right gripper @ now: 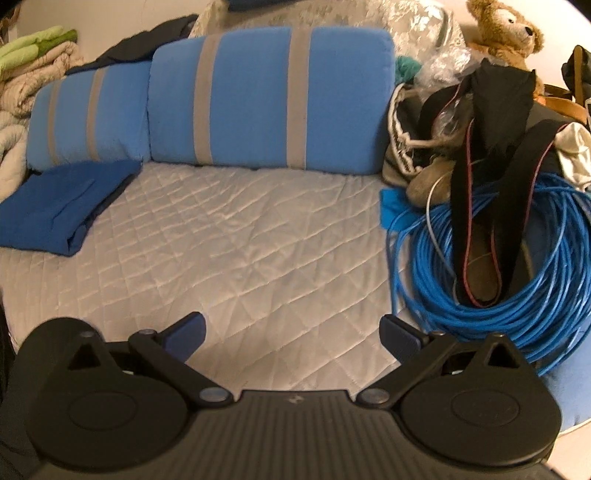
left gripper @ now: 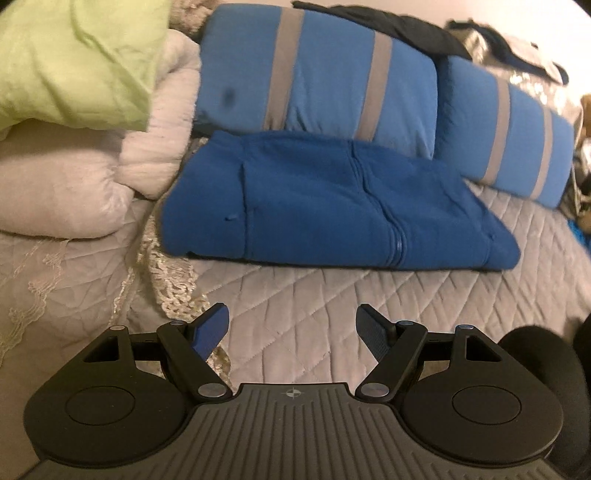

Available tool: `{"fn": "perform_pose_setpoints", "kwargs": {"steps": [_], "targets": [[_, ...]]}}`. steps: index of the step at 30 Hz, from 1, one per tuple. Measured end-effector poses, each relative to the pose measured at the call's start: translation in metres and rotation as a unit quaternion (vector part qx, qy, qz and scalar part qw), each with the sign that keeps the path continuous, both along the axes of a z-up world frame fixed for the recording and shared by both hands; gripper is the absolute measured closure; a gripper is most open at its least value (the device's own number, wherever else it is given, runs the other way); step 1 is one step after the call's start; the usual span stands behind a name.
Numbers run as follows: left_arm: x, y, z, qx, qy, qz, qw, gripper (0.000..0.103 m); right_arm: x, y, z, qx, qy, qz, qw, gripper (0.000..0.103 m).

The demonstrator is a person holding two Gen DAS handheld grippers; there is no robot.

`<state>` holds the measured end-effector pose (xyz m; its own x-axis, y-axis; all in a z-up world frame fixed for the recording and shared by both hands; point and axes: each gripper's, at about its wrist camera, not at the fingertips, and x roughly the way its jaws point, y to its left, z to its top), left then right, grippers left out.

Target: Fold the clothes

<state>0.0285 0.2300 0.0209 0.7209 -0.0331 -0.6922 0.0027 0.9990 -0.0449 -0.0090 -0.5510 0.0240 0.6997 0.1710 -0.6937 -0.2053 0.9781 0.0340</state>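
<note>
A folded dark blue garment lies flat on the quilted bedspread, its zip running down the middle. In the right wrist view the same blue garment lies at the far left. My left gripper hovers open over bare quilt, short of the garment's near edge, nothing between its fingers. Over the middle of the bedspread my right gripper is open too and holds nothing.
Two light blue pillows with grey stripes lean behind the garment. A pink blanket and a green cloth pile up at the left. A blue cable coil, black straps and a teddy bear crowd the right side.
</note>
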Motion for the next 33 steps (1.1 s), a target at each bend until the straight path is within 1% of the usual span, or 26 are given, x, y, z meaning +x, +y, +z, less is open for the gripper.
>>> {"fn": "perform_pose_setpoints", "kwargs": {"steps": [5,12,15,18,22,24,25,26,29,31,33], "targets": [[0.010,-0.016,-0.019,0.022,0.011,-0.008,0.9997,0.027,0.006,0.010,-0.021,-0.006,0.016,0.004,1.000,0.000],[0.023,-0.034,-0.049,0.041,0.026,-0.018,0.9987,0.027,0.018,0.012,-0.051,0.003,0.042,-0.025,0.999,0.000],[0.028,-0.041,-0.061,0.050,0.031,-0.022,0.9980,0.027,0.020,0.018,-0.062,0.000,0.049,-0.028,0.998,0.000],[0.033,-0.043,-0.073,0.047,0.035,-0.020,0.9981,0.027,0.022,0.025,-0.074,-0.008,0.055,-0.024,0.998,0.000],[0.038,-0.042,-0.090,0.033,0.046,-0.020,0.9982,0.027,0.025,0.034,-0.092,-0.017,0.065,-0.019,0.998,0.000],[0.038,-0.042,-0.101,0.028,0.047,-0.021,0.9983,0.018,0.026,0.038,-0.101,-0.020,0.071,-0.017,0.997,0.000],[0.036,-0.042,-0.103,0.027,0.037,-0.021,0.9987,0.008,0.027,0.040,-0.107,-0.020,0.074,-0.017,0.997,0.000],[0.036,-0.044,-0.106,0.026,0.035,-0.023,0.9988,0.001,0.028,0.041,-0.112,-0.020,0.076,-0.017,0.997,0.000],[0.035,-0.051,-0.110,0.040,0.021,-0.024,0.9987,0.000,0.030,0.043,-0.129,-0.008,0.084,-0.027,0.996,0.000],[0.035,-0.052,-0.110,0.038,0.017,-0.019,0.9990,0.000,0.029,0.049,-0.134,-0.021,0.065,-0.029,0.997,0.000],[0.038,-0.051,-0.109,0.036,0.018,-0.022,0.9989,0.000,0.030,0.053,-0.136,-0.029,0.057,-0.032,0.997,0.000]]}}
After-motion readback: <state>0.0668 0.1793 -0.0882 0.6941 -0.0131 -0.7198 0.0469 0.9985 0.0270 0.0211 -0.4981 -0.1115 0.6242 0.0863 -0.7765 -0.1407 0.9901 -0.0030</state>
